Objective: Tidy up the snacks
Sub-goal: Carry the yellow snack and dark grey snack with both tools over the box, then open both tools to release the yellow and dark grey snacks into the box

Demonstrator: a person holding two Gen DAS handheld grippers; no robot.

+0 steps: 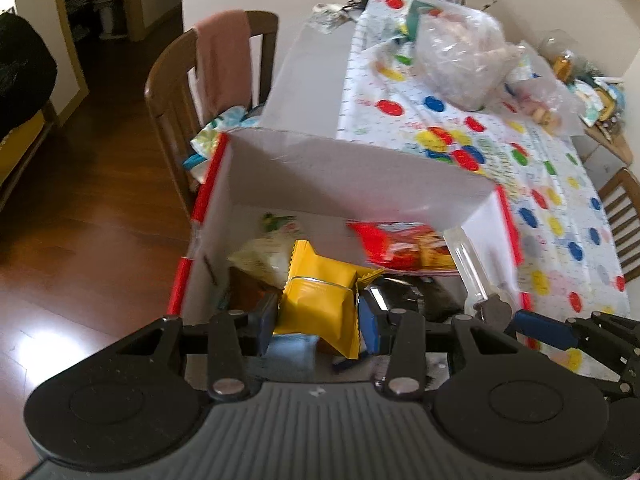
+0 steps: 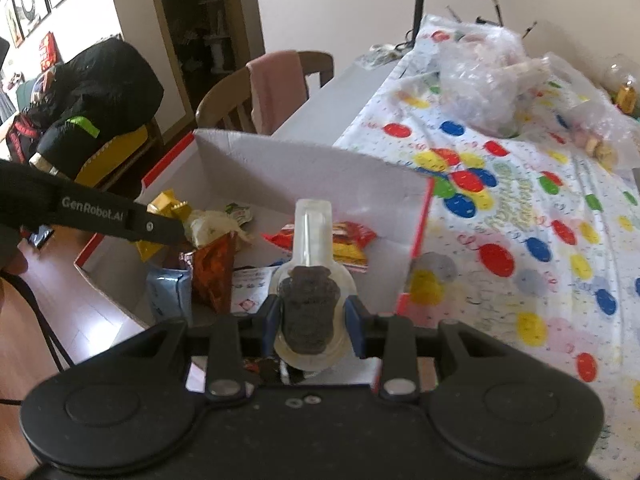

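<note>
Yellow packet (image 1: 320,304) is gripped by the left gripper (image 1: 318,320) and a clear-wrapped dark cookie (image 2: 308,316) by the right gripper (image 2: 312,316), both held over the white box (image 1: 360,168) for dropping in.

Seen steeply downward from each wrist at close range: the open white box (image 1: 352,168) is framed from its near edge in both views, with the balloon-print bench (image 2: 520,216) and wooden chair (image 1: 172,92) shared beyond.
</note>
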